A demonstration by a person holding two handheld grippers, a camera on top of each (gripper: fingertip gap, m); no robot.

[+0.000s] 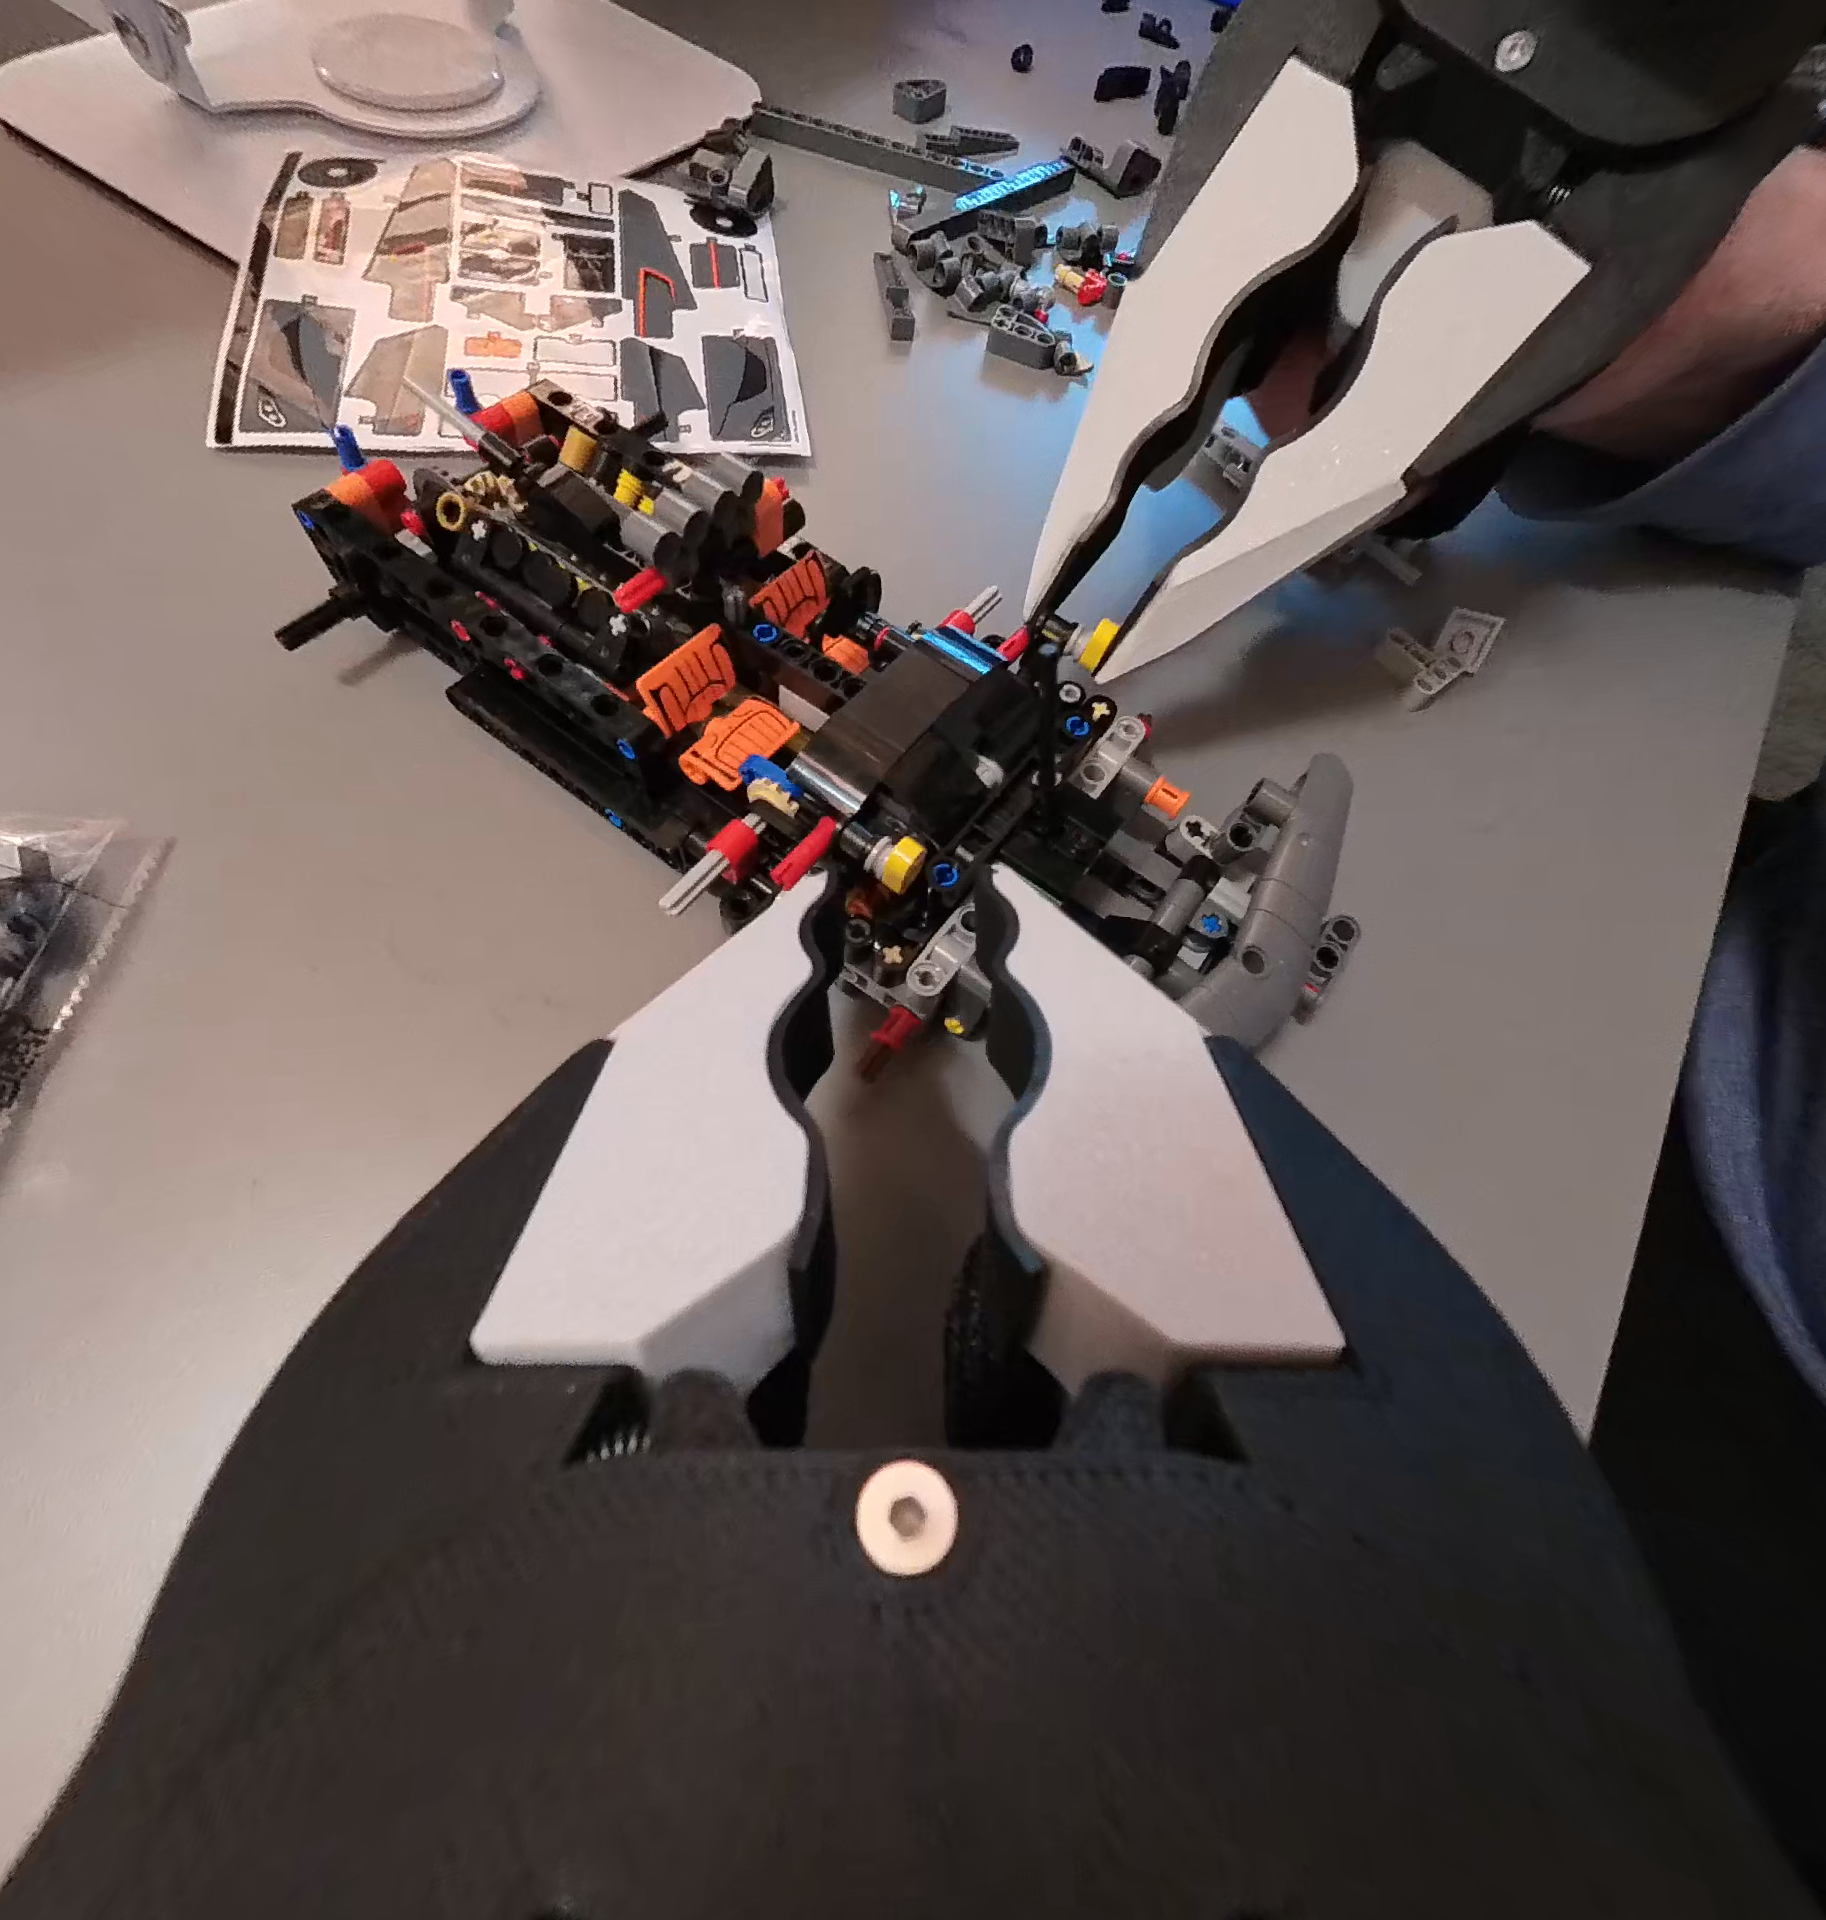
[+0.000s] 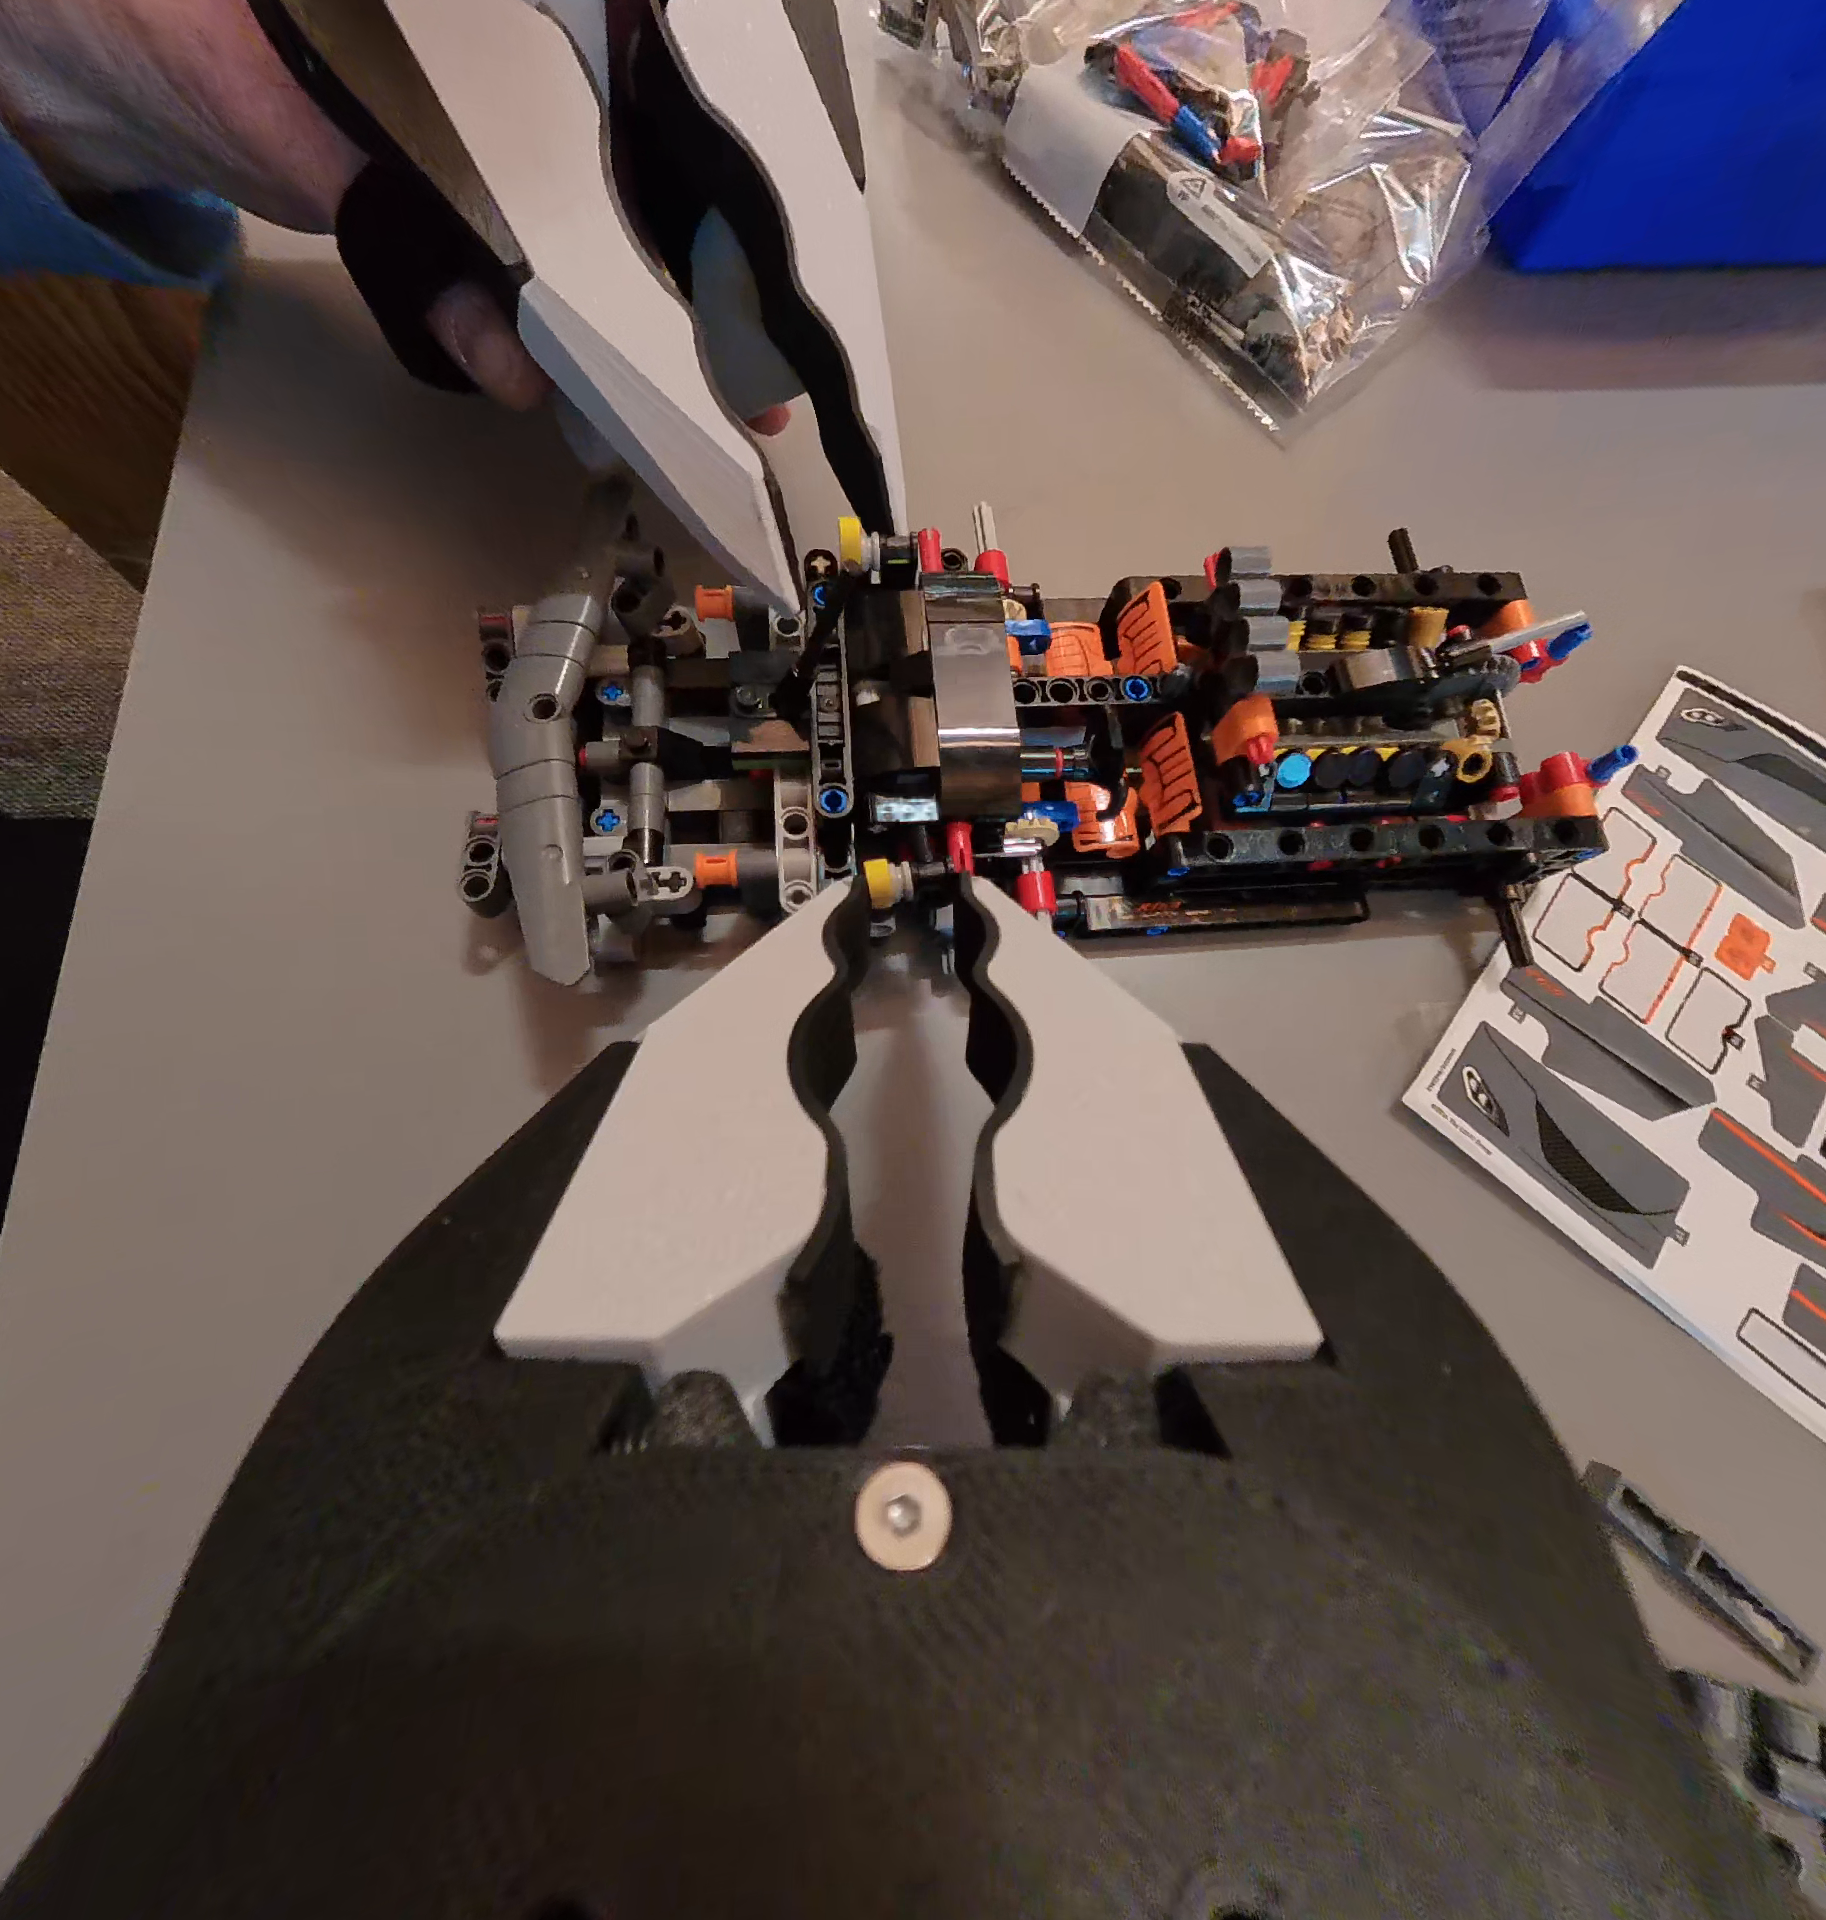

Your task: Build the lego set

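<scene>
The half-built lego car chassis [image 1: 680,665] [image 2: 1148,727] lies flat on the grey table, black with orange seats and a grey curved bumper [image 1: 1293,904] [image 2: 545,769]. My left gripper [image 1: 907,885] is closed narrow on the chassis side at a yellow bush [image 1: 904,862]; it also shows in the right wrist view [image 2: 844,566]. My right gripper [image 2: 906,891] pinches the opposite side at another yellow bush [image 2: 885,879]; it also shows in the left wrist view [image 1: 1070,646]. The two grippers face each other across the chassis. A black cross beam [image 2: 831,707] runs between the bushes.
A sticker sheet [image 1: 514,301] [image 2: 1667,1039] lies beside the chassis. Loose grey and black parts [image 1: 992,260] are piled behind it. Clear bags of parts [image 2: 1221,177] [image 1: 15,987], a blue box [image 2: 1698,135] and a white stand base [image 1: 369,94] sit around. The table edge [image 2: 171,520] is close to the bumper. Across from one pair of fingers to the other is roughly 7 cm.
</scene>
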